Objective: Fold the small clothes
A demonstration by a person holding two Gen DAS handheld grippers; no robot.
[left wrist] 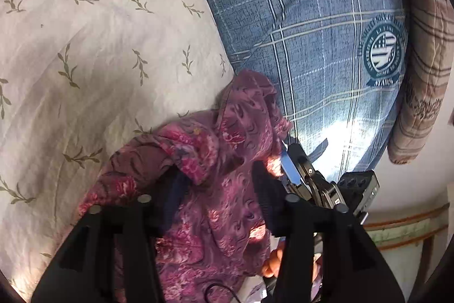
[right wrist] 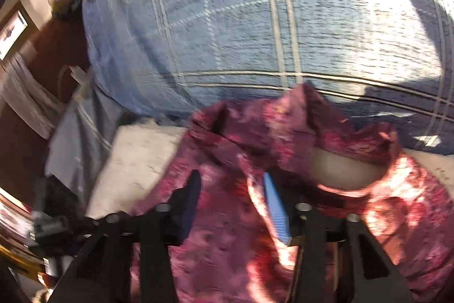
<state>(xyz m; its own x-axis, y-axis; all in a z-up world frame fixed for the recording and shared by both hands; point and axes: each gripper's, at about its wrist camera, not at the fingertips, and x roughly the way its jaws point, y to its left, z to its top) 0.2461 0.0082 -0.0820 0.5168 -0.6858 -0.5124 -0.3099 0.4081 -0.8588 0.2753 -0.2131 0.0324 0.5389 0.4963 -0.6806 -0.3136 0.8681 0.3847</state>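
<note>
Loosely crumpled, the magenta floral-print garment [left wrist: 215, 161] runs lengthwise from both parted claws, left claw [left wrist: 218, 189] and right claw [right wrist: 232, 200], toward the blue plaid bedcover [left wrist: 312, 33], gripped by neither.

The garment [left wrist: 215, 189] is magenta-purple with swirling pink florals. The sheet [left wrist: 99, 47] is cream with olive leaf sprigs. The blanket [left wrist: 312, 33] is denim-blue plaid (white lines, teal round emblem [left wrist: 383, 56]). The quilt [left wrist: 422, 61] is brownish-pink checked.

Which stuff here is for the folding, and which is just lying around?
For the folding:
crumpled pink-purple floral garment
left gripper
right gripper

Just lying around:
white leaf-print sheet
blue plaid quilt with round badge
brown plaid pillow
</note>
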